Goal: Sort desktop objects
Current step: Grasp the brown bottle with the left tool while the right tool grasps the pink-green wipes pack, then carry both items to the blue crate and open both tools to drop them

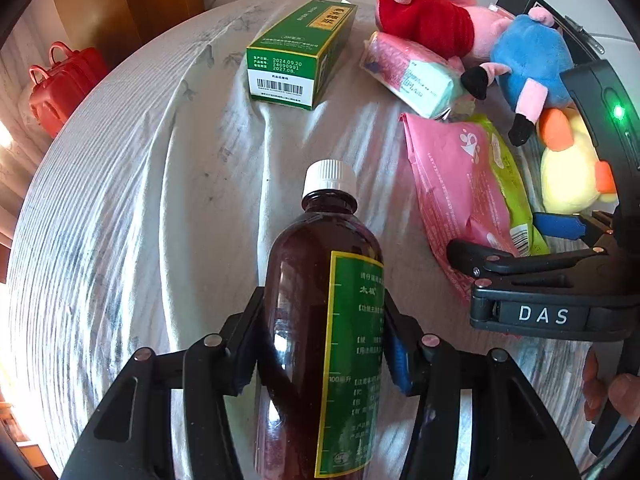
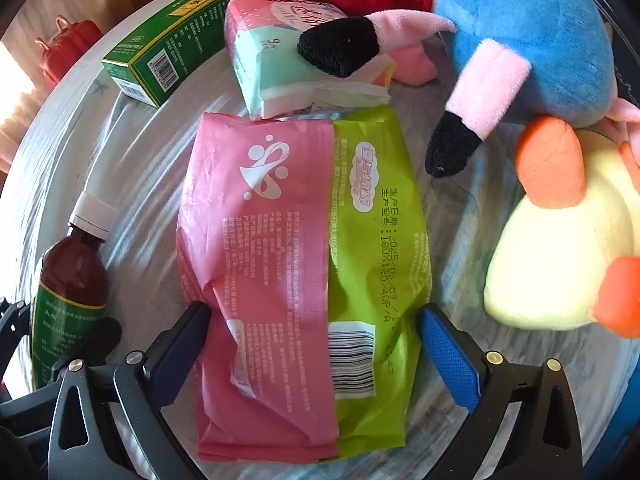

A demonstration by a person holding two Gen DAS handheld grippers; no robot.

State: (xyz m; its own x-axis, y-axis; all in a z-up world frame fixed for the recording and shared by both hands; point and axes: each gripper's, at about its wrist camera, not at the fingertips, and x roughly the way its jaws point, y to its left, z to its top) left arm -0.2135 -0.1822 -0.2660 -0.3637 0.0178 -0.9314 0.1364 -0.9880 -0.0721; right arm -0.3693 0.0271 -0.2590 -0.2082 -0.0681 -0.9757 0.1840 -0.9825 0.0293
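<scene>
Brown glass fills my left gripper [image 1: 320, 344]: its jaws are closed on the body of the medicine bottle [image 1: 316, 320], white cap [image 1: 329, 178] pointing away from me, green label turned to the right. The bottle sits over the middle of the counter [image 1: 120, 208], which is draped in a wrinkled pale cloth.

My right gripper [image 2: 316, 344] has its jaws spread wide, one on each side of the pink-and-green wipes pack [image 2: 296, 272], which lies flat on the cloth; whether the pads [image 2: 448, 352] touch the pack I cannot tell.

Toward the far edge of the counter lies the green medicine box [image 1: 296, 52], barcode end facing me. To its right a small pink-and-mint tissue pack [image 1: 412, 74] rests just beyond the wipes pack. Along the right edge, plush toys crowd together: a pig in red [image 1: 424, 16], a pig in blue [image 1: 528, 60] with one black foot resting on the tissue pack, and a pale yellow duck [image 1: 568, 176] with orange feet. A red bag [image 1: 64, 84] sits off the counter's left side.
</scene>
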